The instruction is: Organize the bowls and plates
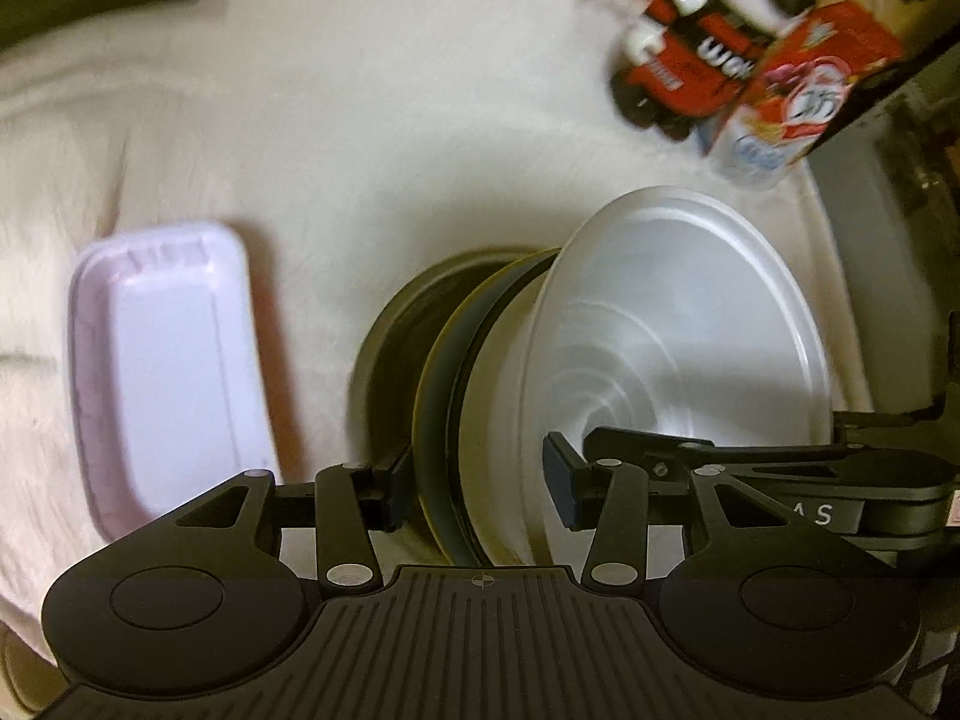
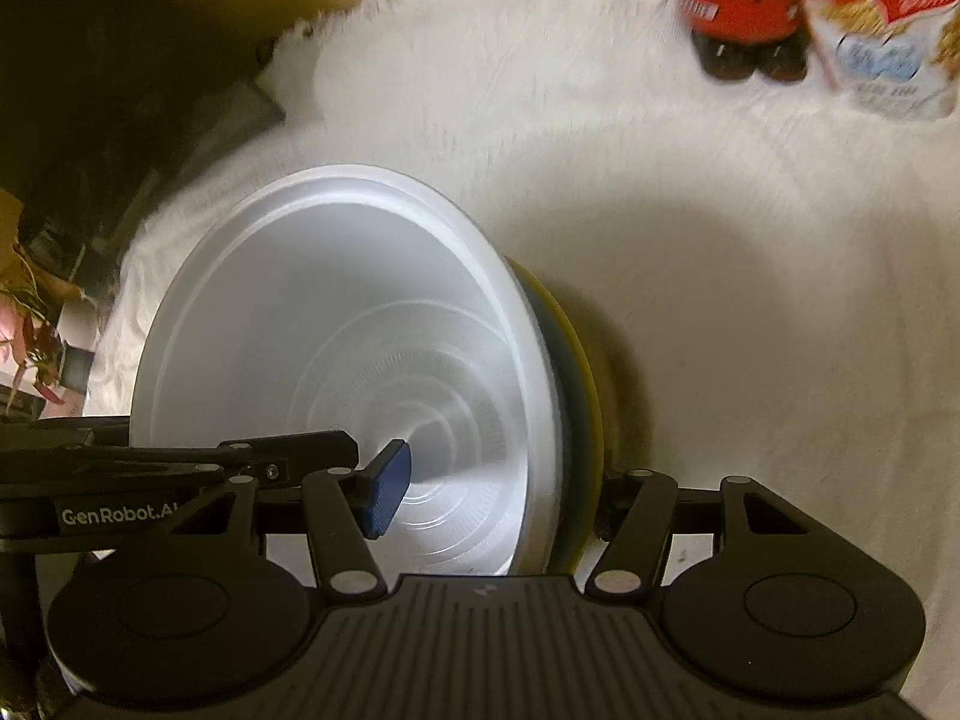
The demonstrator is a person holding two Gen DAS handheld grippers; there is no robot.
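1. Together, both hand-held grippers are holding one stack of dishes above a white furry-covered tabletop (image 1: 372,138).
2. On top, a translucent white plastic bowl (image 1: 678,324) is sitting in a yellow-rimmed dark plate (image 1: 447,384), with a dark bowl (image 1: 396,348) under it.
3. Left hand-held gripper (image 1: 480,492) is clamping the stack across its near side: its left finger is pressing on the dark bowl's outside, its right pad (image 1: 564,480) is sitting inside the white bowl.
4. Right hand-held gripper (image 2: 498,492) is gripping the same stack: its blue pad (image 2: 387,492) is lying inside the white bowl, while its other finger is sitting behind the yellow plate rim, mostly hidden.
5. Each gripper's body is showing beside the other in the wrist views.
6. A lilac rectangular tray (image 1: 168,372) is lying empty toward the tabletop's left edge, well apart from the stack.
7. Dark drink bottles with red labels (image 1: 690,66) and a red-and-white carton (image 1: 804,96) are standing at the far right edge, blurred.
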